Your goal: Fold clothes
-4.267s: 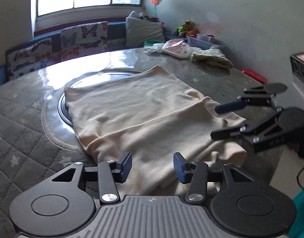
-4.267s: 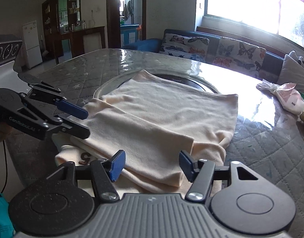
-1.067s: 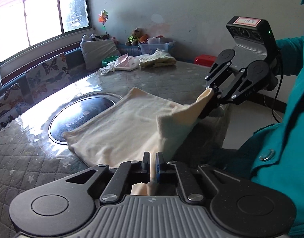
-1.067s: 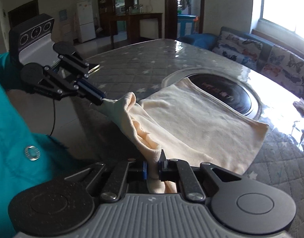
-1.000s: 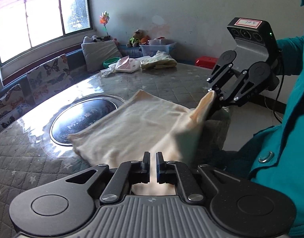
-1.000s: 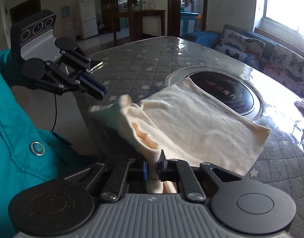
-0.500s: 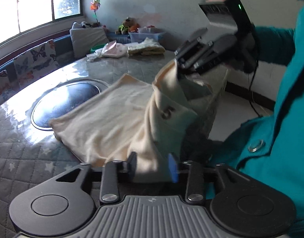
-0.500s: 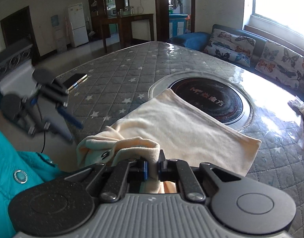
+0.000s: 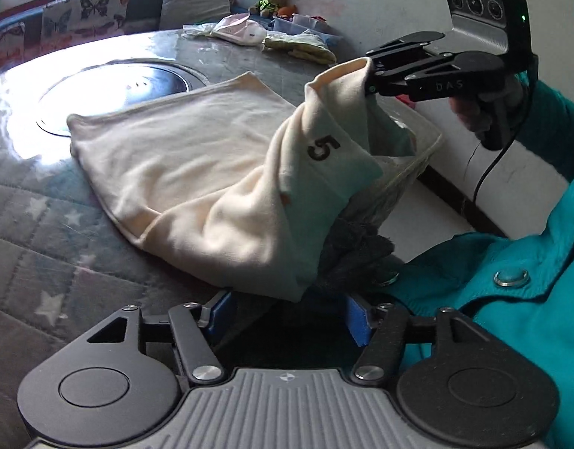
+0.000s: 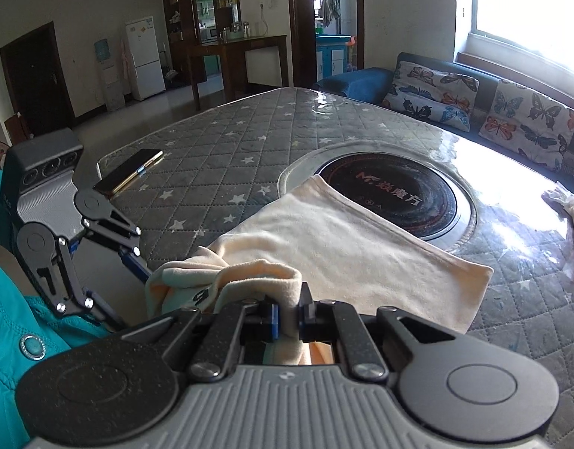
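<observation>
A cream garment with a black "5" lies on the grey quilted table, its far part flat and its near edge lifted. My right gripper is shut on a fold of the cream garment and holds that corner up over the table's near edge; it also shows in the left wrist view. My left gripper is open and empty, just below the hanging near edge of the garment. It shows at the left of the right wrist view, beside the bunched cloth.
A round black hotplate is set in the table beyond the garment. A phone lies near the table's left edge. Loose clothes and bags sit at the far side. My teal sleeve is close at the right.
My left gripper has let go of the garment and opened wide, dropping below its edge. My right gripper keeps its hold, and the near edge now sags in a bunch showing the "5".
</observation>
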Demonstrator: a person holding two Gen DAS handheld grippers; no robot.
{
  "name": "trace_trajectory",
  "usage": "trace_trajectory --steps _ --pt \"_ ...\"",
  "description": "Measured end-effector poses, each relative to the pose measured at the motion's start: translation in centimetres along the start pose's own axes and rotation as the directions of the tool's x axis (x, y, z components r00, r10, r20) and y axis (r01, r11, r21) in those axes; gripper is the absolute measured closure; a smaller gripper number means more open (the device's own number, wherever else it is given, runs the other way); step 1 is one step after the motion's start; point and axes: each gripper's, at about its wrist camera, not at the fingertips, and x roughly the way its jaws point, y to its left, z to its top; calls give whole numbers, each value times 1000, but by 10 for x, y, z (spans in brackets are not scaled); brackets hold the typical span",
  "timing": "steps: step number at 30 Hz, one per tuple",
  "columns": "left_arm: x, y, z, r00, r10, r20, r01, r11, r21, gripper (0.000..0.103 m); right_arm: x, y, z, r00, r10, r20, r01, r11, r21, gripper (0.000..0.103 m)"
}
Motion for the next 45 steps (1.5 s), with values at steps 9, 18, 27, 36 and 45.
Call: trace_trajectory --steps 9,18,27,36,45 --pt "7 22 0 991 -120 64 133 959 -250 66 -2 1 -2 1000 -4 19 4 1000 -2 95" --pt "-27 31 7 975 -60 216 122 950 -286 92 -5 -7 -3 999 -18 43 17 1000 24 95" --pt "-52 72 72 912 48 408 63 965 -255 94 9 -39 16 992 -68 104 62 996 58 95" --pt "-18 139 112 903 166 396 -15 934 -356 92 86 -106 43 984 -169 58 162 980 115 95" --pt "12 130 111 933 251 258 -177 944 -279 54 113 -131 20 990 -142 -19 143 968 206 78"
